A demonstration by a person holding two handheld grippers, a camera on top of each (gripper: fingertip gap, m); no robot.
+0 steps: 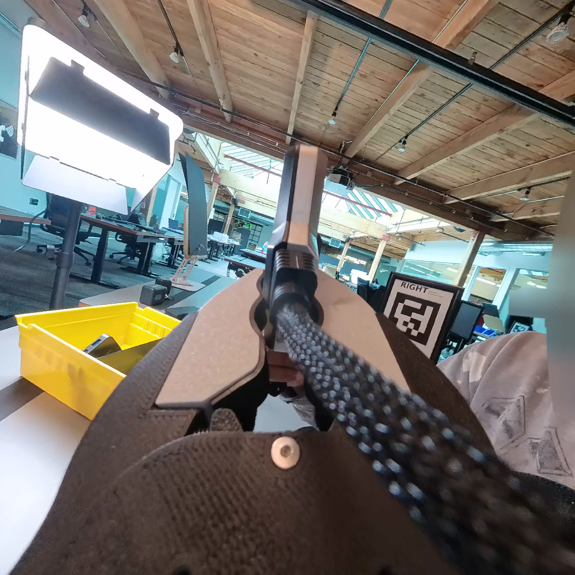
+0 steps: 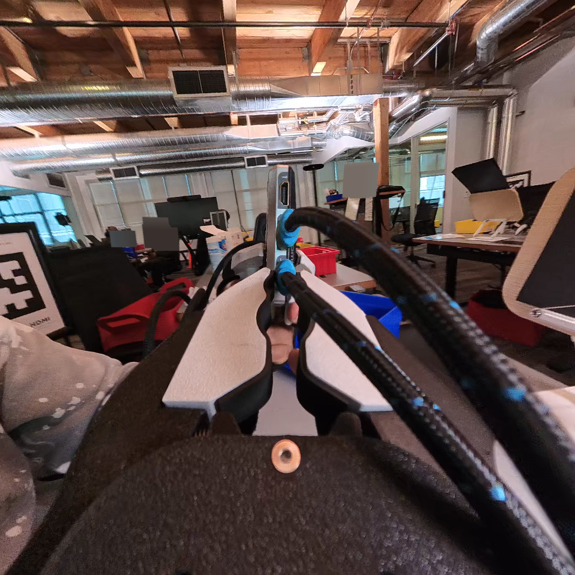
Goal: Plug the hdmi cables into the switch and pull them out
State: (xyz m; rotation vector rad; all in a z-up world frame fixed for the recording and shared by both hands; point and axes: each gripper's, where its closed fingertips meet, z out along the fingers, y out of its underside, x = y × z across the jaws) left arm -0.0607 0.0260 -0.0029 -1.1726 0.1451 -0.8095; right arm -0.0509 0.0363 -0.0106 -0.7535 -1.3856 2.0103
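In the left wrist view my left gripper [image 1: 287, 300] is shut on the black plug [image 1: 291, 267] of a grey braided HDMI cable [image 1: 357, 395]. The plug meets the lower end of the grey and black switch [image 1: 297, 193], which stands upright beyond the fingertips. In the right wrist view my right gripper [image 2: 281, 280] is shut on the blue-collared plug [image 2: 284, 273] of a black and blue braided cable [image 2: 373, 351] at the bottom of the switch [image 2: 273, 217]. A second blue-collared plug [image 2: 287, 231] sits in the switch above it. An open port [image 2: 283, 194] shows higher up.
A yellow bin [image 1: 62, 348] with small devices sits on the table to the left, under a bright light panel [image 1: 93, 130]. A marker board [image 1: 417, 311] and a person's sleeve [image 1: 513, 389] are to the right. A red bag [image 2: 140, 314], a blue bin [image 2: 376, 308] and a tablet stand [image 2: 547, 255] surround the work spot.
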